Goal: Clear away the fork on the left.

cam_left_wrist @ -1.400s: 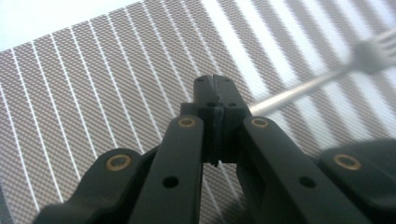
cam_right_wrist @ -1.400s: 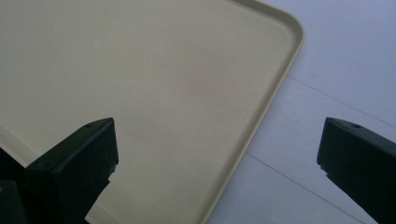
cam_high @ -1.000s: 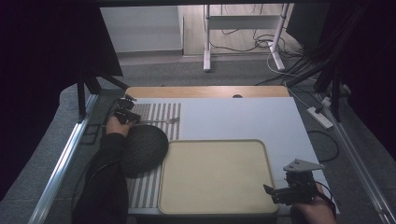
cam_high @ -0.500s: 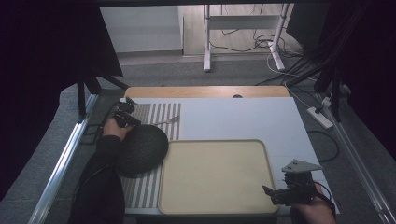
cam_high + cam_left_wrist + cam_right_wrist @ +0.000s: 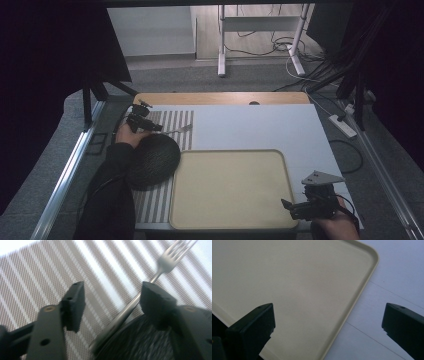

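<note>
A metal fork [image 5: 165,265] lies slanted, tines over the striped placemat [image 5: 37,272] and handle resting on the rim of a dark round bowl [image 5: 140,342]. My left gripper [image 5: 113,291] is open; its jaws have just been opening, and the fork's handle runs between them close to the right pad. In the high view the left gripper [image 5: 150,126] sits at the mat's far left, just behind the bowl [image 5: 152,160], with the fork [image 5: 177,131] pointing right. My right gripper [image 5: 290,207] stands open at the near right corner of the beige tray [image 5: 230,190], with nothing between its fingers.
The beige tray [image 5: 287,290] is bare and its rounded corner lies between the right gripper's [image 5: 330,312] jaws. White tabletop [image 5: 399,277] stretches beyond it. The striped placemat [image 5: 172,125] runs down the table's left side under the bowl.
The left gripper's jaws have parted around the fork's handle, and the left hand has shifted slightly. The fork rests on the bowl and mat. The right gripper has not moved.
</note>
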The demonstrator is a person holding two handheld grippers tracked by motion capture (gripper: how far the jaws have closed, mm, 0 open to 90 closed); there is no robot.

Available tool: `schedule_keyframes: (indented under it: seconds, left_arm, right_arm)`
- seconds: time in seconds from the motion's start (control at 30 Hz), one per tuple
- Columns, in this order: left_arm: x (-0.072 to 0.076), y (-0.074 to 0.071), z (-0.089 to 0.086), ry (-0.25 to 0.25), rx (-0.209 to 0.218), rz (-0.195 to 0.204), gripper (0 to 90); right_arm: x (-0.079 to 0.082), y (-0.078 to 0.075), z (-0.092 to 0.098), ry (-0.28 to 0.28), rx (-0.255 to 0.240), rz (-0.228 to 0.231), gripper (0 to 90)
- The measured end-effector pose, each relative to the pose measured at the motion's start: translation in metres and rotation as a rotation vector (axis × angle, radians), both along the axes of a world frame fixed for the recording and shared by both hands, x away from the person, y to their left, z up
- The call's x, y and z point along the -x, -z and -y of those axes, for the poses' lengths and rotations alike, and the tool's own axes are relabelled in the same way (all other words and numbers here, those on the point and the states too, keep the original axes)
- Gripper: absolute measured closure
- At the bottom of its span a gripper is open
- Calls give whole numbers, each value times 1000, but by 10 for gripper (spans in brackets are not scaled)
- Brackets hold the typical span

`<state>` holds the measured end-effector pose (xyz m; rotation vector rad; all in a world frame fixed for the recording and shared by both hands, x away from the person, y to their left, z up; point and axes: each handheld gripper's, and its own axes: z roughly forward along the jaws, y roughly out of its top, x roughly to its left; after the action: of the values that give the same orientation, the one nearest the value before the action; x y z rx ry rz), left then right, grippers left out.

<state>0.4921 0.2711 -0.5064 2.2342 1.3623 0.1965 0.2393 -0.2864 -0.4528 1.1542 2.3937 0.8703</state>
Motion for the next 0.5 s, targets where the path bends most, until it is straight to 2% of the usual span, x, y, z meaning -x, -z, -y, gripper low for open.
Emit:
schedule_keyframes:
  seconds: [0.07,0.13,0.23,0.33,0.4,0.47,0.5]
  left_arm:
    - [-3,-1,10,26,19,-6,237]
    - [-4,-1,13,31,18,-5,194]
    - [-9,1,26,63,10,-28,112]
    - [-11,3,32,85,16,-42,31]
    - [-15,6,39,104,11,-70,0]
    - [-16,8,42,106,6,-79,0]
    - [-19,11,46,113,-9,-96,0]
  right_arm:
    - [0,0,0,0,0,-1,0]
    - [0,0,0,-1,0,-1,0]
    - [0,0,0,-3,0,-2,0]
    - [0,0,0,-4,4,-2,0]
    - [0,0,0,-4,1,-3,0]
    - [0,0,0,-4,0,-2,0]
    - [0,0,0,-4,0,-2,0]
